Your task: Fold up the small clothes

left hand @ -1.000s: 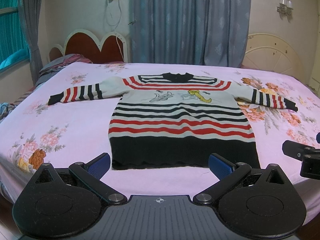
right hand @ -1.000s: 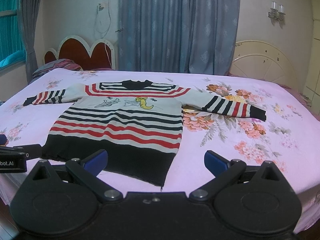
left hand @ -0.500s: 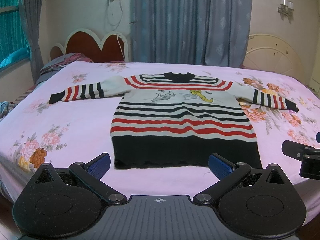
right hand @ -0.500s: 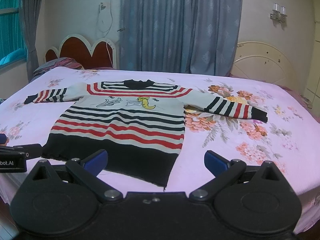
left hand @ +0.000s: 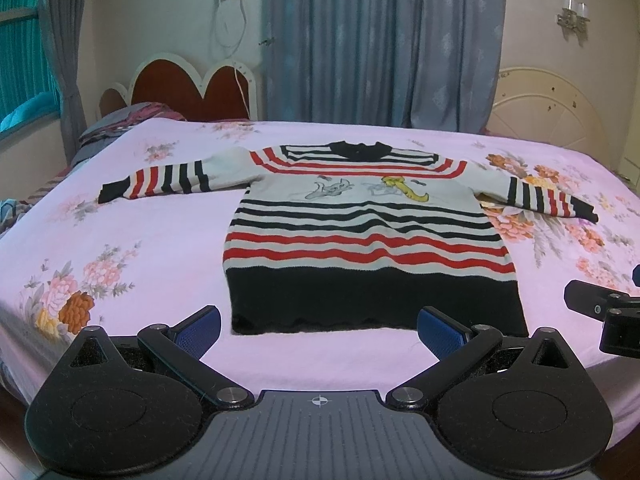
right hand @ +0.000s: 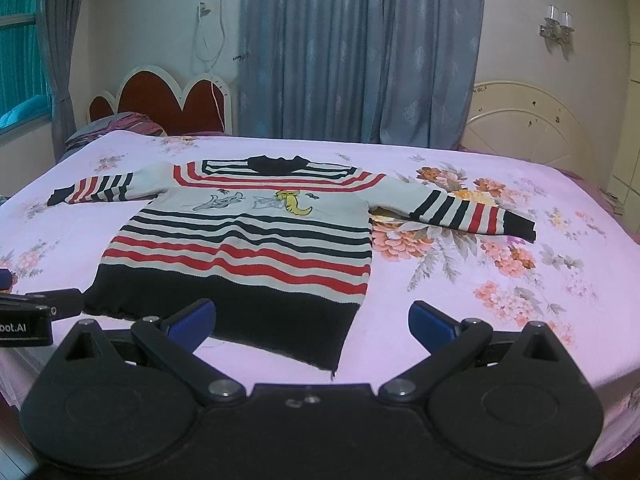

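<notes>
A small striped sweater in red, black and grey lies flat on the pink floral bed sheet, front up, both sleeves spread sideways. Its black hem faces me. My left gripper hovers open just in front of the hem's middle, nothing between its blue pads. My right gripper is open too, over the hem's right corner. Each gripper shows at the edge of the other's view.
A red scalloped headboard with pillows stands at the far left, a cream headboard at the far right. Grey-blue curtains hang behind the bed. The near bed edge runs just under both grippers.
Both grippers have shifted slightly left and a bit lower; the sweater has slid a little right in both views. Jaws stay as wide as before.
</notes>
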`<action>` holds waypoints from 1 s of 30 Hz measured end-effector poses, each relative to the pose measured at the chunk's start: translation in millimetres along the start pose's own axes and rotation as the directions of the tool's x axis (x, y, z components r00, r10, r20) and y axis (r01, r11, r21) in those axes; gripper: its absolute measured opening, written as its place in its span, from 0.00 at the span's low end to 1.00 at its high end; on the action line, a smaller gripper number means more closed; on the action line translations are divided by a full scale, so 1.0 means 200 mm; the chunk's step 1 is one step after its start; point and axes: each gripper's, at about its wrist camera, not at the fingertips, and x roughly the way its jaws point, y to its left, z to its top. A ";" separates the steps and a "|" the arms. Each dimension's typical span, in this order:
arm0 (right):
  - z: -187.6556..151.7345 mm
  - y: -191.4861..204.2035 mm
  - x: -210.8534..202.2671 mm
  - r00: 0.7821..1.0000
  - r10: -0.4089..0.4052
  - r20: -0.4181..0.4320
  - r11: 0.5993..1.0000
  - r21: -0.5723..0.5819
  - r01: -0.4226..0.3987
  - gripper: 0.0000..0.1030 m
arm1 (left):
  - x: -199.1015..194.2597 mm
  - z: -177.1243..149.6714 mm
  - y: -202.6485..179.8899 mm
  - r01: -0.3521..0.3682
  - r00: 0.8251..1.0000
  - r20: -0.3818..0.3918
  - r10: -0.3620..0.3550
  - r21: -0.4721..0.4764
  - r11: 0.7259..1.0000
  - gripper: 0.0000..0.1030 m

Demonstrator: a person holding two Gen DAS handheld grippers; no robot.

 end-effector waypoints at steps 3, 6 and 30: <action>0.00 0.00 0.01 1.000 -0.002 -0.002 1.000 -0.001 0.002 0.99 | 0.01 0.00 0.00 -0.001 1.000 -0.003 0.001 0.002 1.000 1.00; 0.00 0.00 0.02 1.000 -0.005 -0.004 1.000 -0.001 0.005 0.99 | 0.03 0.02 0.01 -0.002 1.000 -0.004 0.002 0.006 1.000 1.00; 0.41 -0.04 0.61 0.991 -0.131 0.014 0.978 0.164 0.127 0.99 | 0.78 0.56 0.15 0.188 0.981 -0.030 -0.189 -0.058 0.981 1.00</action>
